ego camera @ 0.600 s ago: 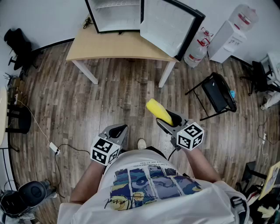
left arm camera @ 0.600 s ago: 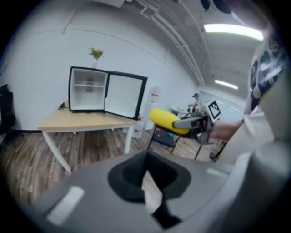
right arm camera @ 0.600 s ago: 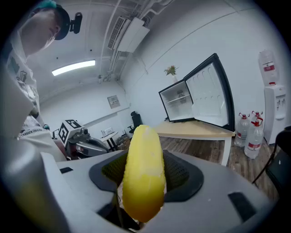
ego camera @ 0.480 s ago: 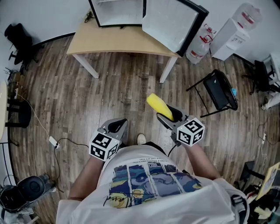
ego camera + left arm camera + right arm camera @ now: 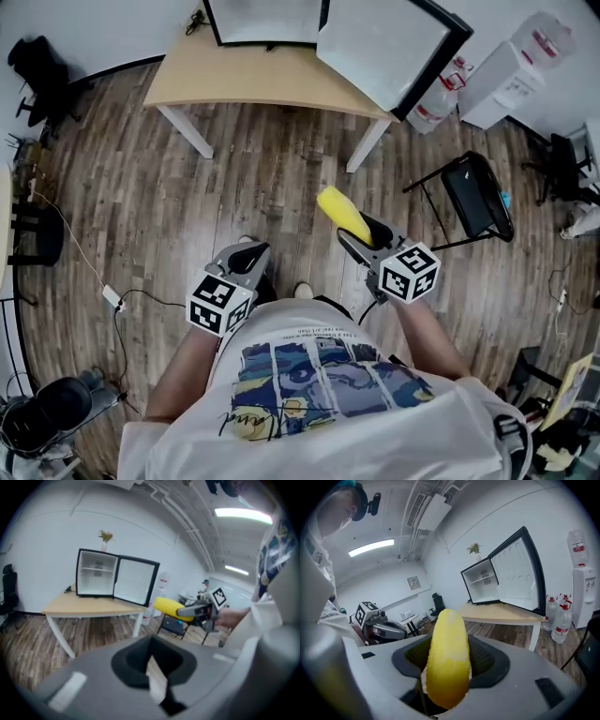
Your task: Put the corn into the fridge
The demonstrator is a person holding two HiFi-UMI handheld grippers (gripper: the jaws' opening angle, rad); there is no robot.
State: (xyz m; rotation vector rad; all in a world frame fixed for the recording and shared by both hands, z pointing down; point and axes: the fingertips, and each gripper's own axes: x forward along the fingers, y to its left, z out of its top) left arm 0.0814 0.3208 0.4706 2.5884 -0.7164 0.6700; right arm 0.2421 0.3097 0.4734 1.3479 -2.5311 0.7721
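Right gripper view showed the right gripper (image 5: pixel 364 236) with its fingers (image 5: pixel 487 660) clamped on the yellow corn (image 5: pixel 447 658), held mid-frame above the wooden floor (image 5: pixel 141 187). The left gripper (image 5: pixel 152 670) was clenched and empty. The open fridge (image 5: pixel 267 19) stood on the surface (image 5: pixel 244 89) at upper centre.

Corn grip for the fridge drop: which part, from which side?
Near end, across its width, from behind, as the right tongs hold the corn now. The long cob juts forward past the jaws, so its free tip can enter the open fridge first, I'd judge.
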